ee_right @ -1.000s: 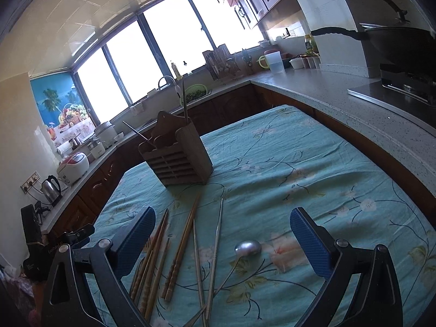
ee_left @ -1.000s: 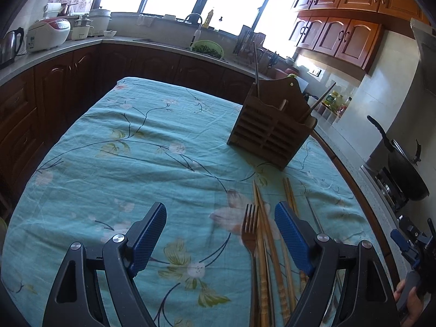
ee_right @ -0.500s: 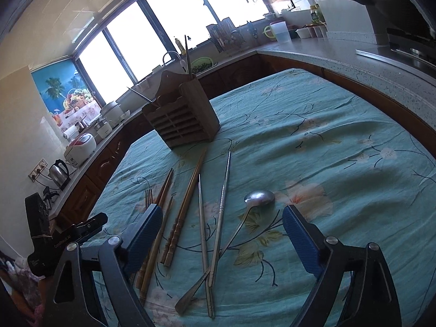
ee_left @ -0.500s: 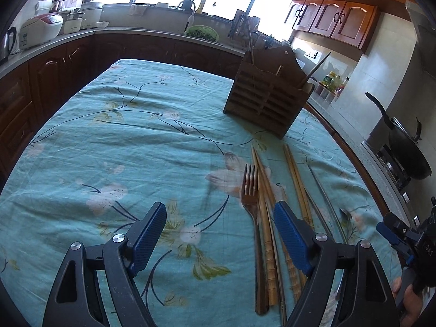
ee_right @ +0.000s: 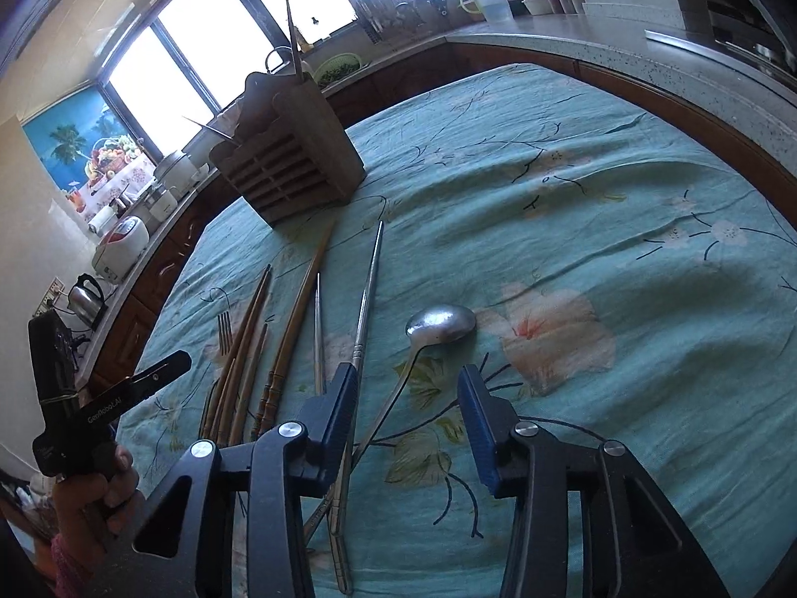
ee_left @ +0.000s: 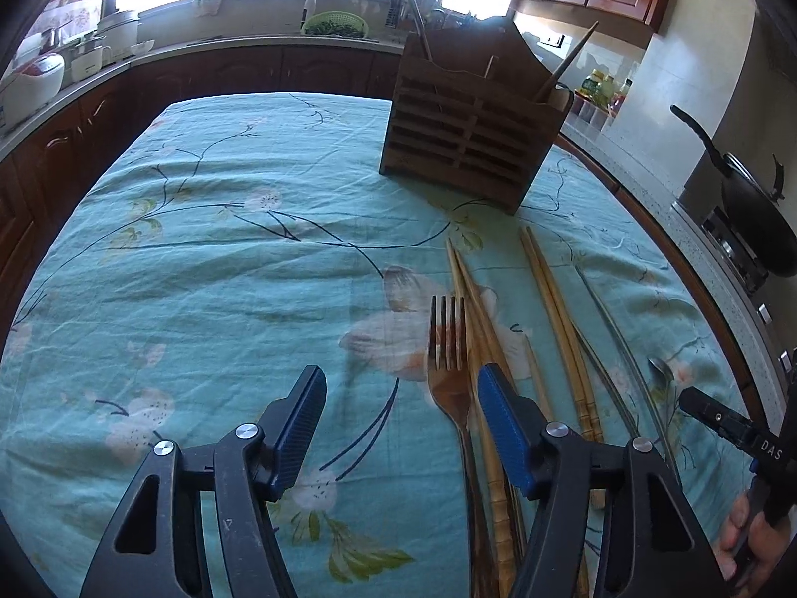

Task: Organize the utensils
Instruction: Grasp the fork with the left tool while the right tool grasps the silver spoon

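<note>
A slatted wooden utensil holder (ee_left: 468, 129) stands on the teal floral tablecloth (ee_left: 224, 259), with a few sticks upright in it; it also shows in the right wrist view (ee_right: 294, 159). In front of it lie a fork (ee_left: 448, 373), several wooden chopsticks (ee_left: 558, 319), metal chopsticks (ee_right: 366, 294) and a metal spoon (ee_right: 438, 324). My left gripper (ee_left: 398, 398) is open low over the cloth, the fork's neck just inside its right finger. My right gripper (ee_right: 408, 398) is open, its fingers astride the spoon's handle.
Dark wood counters ring the table. A rice cooker (ee_right: 122, 244) and kettle (ee_right: 87, 296) sit on the left counter, a black wok (ee_left: 752, 214) on the stove at right. The table's right edge (ee_left: 697, 279) runs close to the counter.
Both grippers have dropped lower and moved forward over the utensils. The right gripper's fingers have narrowed and now straddle the spoon handle. The left gripper has come in beside the fork.
</note>
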### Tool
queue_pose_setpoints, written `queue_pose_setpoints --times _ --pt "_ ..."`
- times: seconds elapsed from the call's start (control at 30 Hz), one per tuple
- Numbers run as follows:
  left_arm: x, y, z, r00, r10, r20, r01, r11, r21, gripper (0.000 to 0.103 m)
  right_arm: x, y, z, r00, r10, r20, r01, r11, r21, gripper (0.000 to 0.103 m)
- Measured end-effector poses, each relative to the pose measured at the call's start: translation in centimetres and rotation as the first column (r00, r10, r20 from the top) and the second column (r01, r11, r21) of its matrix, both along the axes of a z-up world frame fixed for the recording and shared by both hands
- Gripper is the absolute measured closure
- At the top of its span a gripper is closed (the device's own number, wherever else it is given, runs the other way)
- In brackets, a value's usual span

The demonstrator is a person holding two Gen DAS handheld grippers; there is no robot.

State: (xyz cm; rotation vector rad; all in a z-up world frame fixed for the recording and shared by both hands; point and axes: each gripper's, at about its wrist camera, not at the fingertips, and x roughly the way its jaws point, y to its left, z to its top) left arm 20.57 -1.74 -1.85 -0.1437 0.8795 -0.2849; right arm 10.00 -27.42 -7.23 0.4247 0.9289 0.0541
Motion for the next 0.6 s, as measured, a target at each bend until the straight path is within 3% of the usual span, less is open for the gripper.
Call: queue_pose_setpoints --times 0.33,0.43,0.47,0.5,0.53,0.6 --pt "4.2 -2.5 -1.3 0.997 -0.076 -0.021 0.076 0.996 0.045 0.051 2.1 0.0 -1.0 0.999 0.017 -0.036 -0.017 1.0 0.02 0.081" --pt "4.9 -3.2 -2.0 0.995 -0.101 -0.015 0.102 0.993 0.063 0.059 2.6 -0.4 -1.3 0.999 0.011 -0.044 -0.009 0.999 0.047 0.092" --pt "5.1 -3.4 -2.1 0.994 -0.111 -0.007 0.111 0.991 0.068 0.065 2.6 -0.5 -1.3 0.999 0.012 -0.042 -0.009 0.998 0.059 0.093" --pt "5.2 -3.5 -2.2 0.992 -0.124 -0.008 0.124 0.991 0.052 0.079 2.6 -0.6 -1.3 0.999 0.013 -0.039 -0.01 0.997 0.07 0.096" --pt "5.3 -3.3 -2.2 0.99 -0.137 -0.017 0.137 0.99 0.018 0.084 2.6 -0.6 -1.3 0.999 0.013 -0.036 -0.011 0.997 0.071 0.096" --pt "5.4 -3.0 -2.3 0.991 -0.135 -0.023 0.135 0.991 0.002 0.084 2.4 -0.6 -1.0 1.0 0.012 -0.027 -0.01 0.998 0.067 0.098"
